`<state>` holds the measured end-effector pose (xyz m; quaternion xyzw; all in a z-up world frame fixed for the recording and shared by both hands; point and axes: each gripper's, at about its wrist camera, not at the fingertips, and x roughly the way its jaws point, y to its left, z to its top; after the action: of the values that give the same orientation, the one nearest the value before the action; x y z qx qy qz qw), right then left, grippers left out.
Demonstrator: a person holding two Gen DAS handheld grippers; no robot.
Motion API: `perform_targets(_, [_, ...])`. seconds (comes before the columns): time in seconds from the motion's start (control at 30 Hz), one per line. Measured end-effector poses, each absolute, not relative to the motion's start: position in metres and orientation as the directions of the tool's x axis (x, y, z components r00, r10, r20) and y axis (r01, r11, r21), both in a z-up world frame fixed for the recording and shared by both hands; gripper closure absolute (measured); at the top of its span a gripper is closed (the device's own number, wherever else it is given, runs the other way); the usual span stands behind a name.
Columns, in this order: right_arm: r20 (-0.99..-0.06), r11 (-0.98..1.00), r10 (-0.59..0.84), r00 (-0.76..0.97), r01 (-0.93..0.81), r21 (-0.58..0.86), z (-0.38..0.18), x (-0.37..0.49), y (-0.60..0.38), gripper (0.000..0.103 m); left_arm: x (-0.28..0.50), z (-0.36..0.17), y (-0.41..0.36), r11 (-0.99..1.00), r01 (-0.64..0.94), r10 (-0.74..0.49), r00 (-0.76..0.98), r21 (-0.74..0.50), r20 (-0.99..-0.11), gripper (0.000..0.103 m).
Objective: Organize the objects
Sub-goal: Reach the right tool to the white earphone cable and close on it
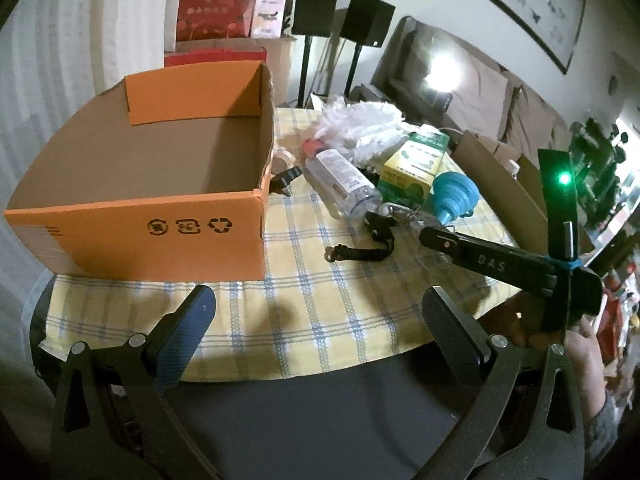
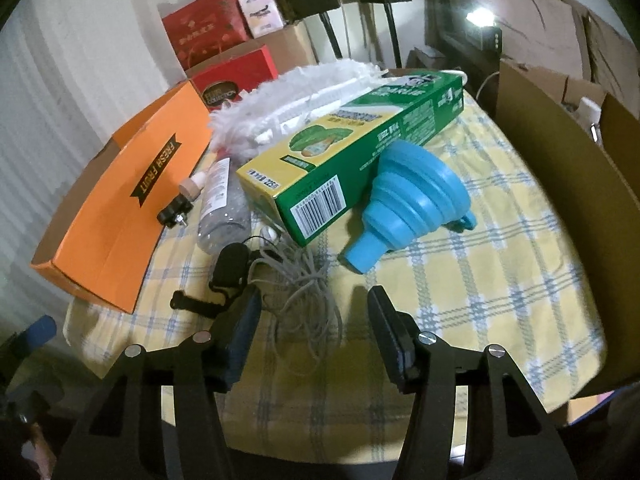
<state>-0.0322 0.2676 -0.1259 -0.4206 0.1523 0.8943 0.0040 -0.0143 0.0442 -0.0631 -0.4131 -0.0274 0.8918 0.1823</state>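
The left claw [image 1: 319, 312] hangs open over the near edge of the tabletop [image 1: 280, 312], which wears a yellow and blue checked cloth; nothing sits between its fingers. To the far left stands an orange cardboard box [image 1: 160, 232], open at the top, its inside bare as far as the left wrist view shows. Right of the box lies a loose pile: a clear plastic bottle [image 1: 344, 184] on its side, a green and yellow carton [image 1: 412, 168] beside it, a blue collapsible funnel [image 1: 456, 196] touching the carton's near right side, and a white fluffy duster [image 1: 360, 124] behind them all. A black strap [image 1: 368, 248] curls on the cloth near the bottle's end.

The right claw [image 2: 314, 320] is also open and empty, poised just above a tangle of grey cord [image 2: 304, 284] on the cloth. A black clip [image 2: 232, 264] rests just left of that cord. Between the box and the bottle, a small cork-topped vial [image 2: 192, 186] and a black plug [image 2: 174, 212] lie close against the box's side. A tall brown cardboard sheet [image 2: 568, 184] stands along the right edge of the tabletop.
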Motion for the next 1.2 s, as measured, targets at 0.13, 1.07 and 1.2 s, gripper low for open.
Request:
perform_targets(0.13, [-0.747, -0.951, -0.138, -0.651, -0.124, 0.284, -0.129, -0.035, 0.267, 0.05, -0.017, -0.067, 0.046, -0.931, -0.303, 0.351, -0.582, -0.205, -0.733, 0.0])
perform_targets(1.07, [-0.543, -0.879, -0.314, -0.779, 0.022, 0.477, -0.036, 0.018, 0.29, 0.091, -0.031, -0.066, 0.097, -0.879, -0.441, 0.42, -0.529, -0.184, -0.737, 0.0])
perform_targets(1.2, [-0.533, -0.879, -0.307, -0.789, 0.02, 0.476, -0.027, 0.022, 0.293, 0.091, -0.039, -0.066, 0.115, -0.857, -0.489, 0.439, -0.531, -0.161, -0.724, 0.0])
